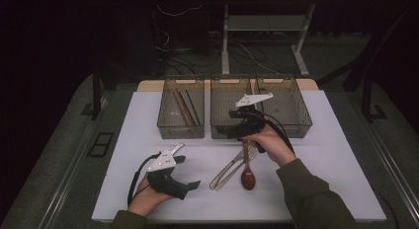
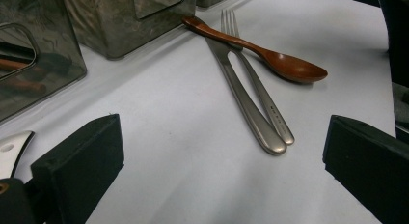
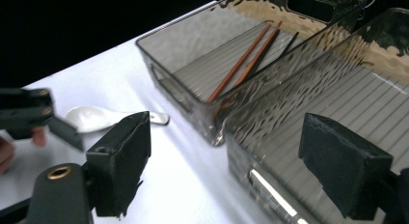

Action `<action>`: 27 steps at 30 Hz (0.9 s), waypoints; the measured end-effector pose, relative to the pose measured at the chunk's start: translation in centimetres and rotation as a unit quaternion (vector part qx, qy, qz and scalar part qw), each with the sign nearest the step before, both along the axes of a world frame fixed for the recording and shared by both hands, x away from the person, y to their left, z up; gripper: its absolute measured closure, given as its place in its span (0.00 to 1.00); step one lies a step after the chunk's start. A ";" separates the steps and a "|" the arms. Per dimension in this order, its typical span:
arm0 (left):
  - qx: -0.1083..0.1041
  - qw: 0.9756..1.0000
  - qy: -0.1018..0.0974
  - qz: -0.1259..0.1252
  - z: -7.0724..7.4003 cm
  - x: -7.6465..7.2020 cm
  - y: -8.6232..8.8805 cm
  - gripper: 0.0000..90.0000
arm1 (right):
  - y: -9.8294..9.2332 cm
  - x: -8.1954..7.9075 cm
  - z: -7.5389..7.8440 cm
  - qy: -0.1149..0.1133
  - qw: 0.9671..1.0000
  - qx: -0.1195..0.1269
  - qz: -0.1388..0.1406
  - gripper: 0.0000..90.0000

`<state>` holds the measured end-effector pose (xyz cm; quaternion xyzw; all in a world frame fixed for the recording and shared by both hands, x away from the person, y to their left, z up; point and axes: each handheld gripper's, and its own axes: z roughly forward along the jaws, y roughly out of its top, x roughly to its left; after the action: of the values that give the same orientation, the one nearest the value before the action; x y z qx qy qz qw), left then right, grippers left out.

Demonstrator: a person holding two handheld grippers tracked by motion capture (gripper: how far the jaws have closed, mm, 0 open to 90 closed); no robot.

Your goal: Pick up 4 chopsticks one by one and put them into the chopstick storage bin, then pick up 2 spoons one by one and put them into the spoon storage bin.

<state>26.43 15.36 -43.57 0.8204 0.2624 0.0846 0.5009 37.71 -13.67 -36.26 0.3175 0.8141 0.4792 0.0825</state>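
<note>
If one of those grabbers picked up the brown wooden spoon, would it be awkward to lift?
Probably not heavy: the wooden spoon looks slim and rigid, so it should not droop. Its glossy finish may slip between pads. Its handle lies across the metal fork, so lifting or pushing it could well nudge that fork, and the rounded bowl may rock.

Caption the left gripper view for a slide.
Open jaws face a wooden spoon lying across a steel fork on the white table.

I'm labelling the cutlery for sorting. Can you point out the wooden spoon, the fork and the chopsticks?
wooden spoon (image 2: 294, 68), left gripper view, on its bowl.
fork (image 2: 230, 22), left gripper view, on its tines.
chopsticks (image 3: 241, 62), right gripper view, mid-length on the reddish pair in the left bin.
</note>
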 end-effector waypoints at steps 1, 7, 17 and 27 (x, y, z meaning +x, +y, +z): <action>-0.002 1.000 0.000 0.002 0.0 0.0 0.0 0.00 | -0.4 -0.4 -0.1 -0.003 1.000 0.002 0.004 0.20; -0.001 1.000 -0.002 0.004 0.1 -0.1 0.0 0.00 | -2.6 -2.3 -0.8 -0.008 1.000 0.004 0.001 0.20; 0.001 1.000 -0.002 0.003 0.2 -0.1 -0.1 0.00 | -6.1 -4.6 -2.4 -0.004 1.000 0.019 -0.005 0.18; -0.002 1.000 -0.002 0.002 0.1 0.0 -0.1 0.00 | -9.9 -6.5 -3.8 -0.003 0.999 0.037 -0.037 0.18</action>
<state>26.39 15.21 -43.42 0.8187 0.2629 0.0865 0.5031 31.24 -23.59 -40.08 0.3487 0.7832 0.5067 0.0903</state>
